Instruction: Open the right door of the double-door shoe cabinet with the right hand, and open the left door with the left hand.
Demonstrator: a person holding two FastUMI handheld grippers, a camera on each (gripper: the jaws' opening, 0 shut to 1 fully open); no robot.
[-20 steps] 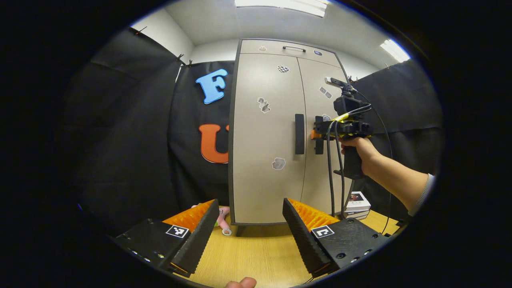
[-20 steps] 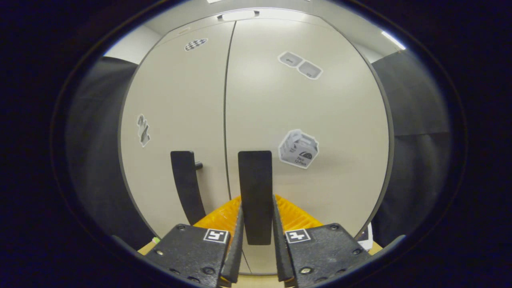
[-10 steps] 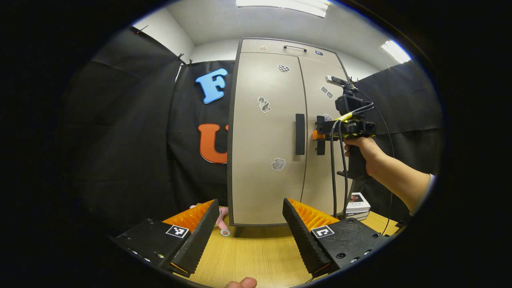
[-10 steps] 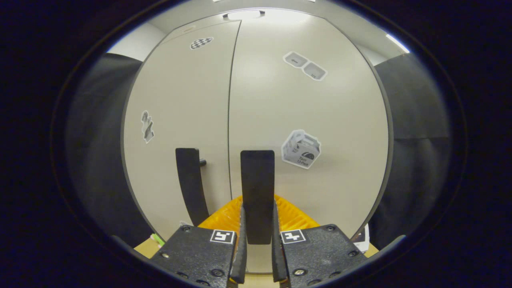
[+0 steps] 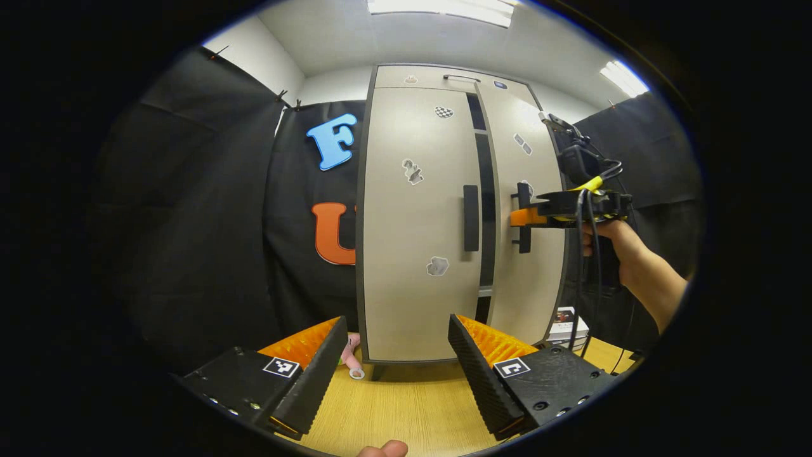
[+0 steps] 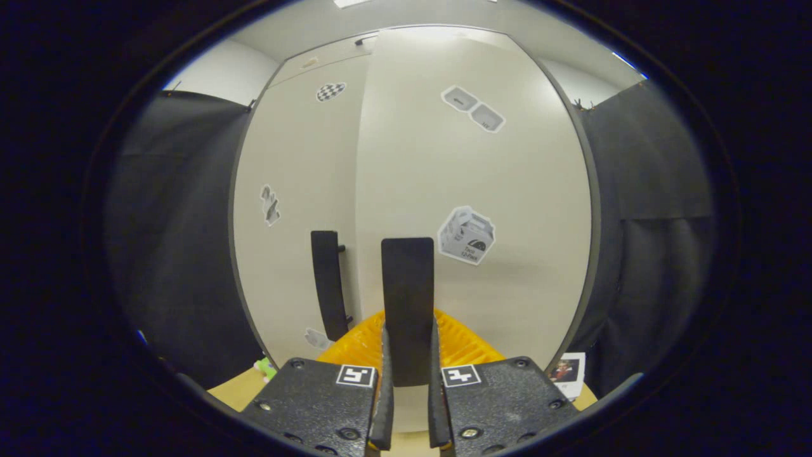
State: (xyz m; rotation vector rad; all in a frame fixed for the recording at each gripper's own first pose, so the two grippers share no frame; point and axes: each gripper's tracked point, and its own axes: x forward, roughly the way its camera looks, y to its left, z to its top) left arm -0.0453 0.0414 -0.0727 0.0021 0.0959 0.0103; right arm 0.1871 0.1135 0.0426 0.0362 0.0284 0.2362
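Here the right tongs (image 6: 408, 355) pinch the right door handle (image 6: 408, 298); left tongs (image 5: 393, 355) spread; sticker print seems illegible.

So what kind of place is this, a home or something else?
Probably a staged recording booth, not a home: black cloth walls surround a lone shoe cabinet standing on a wooden table, under office-style ceiling lights.

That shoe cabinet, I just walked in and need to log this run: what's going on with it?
A person is opening the shoe cabinet with two handheld grippers. The right gripper is shut on the right door's handle, and the right door is ajar, with a dark gap at the centre seam. The left gripper is open and hangs over the wooden table, apart from the left door, which is closed.
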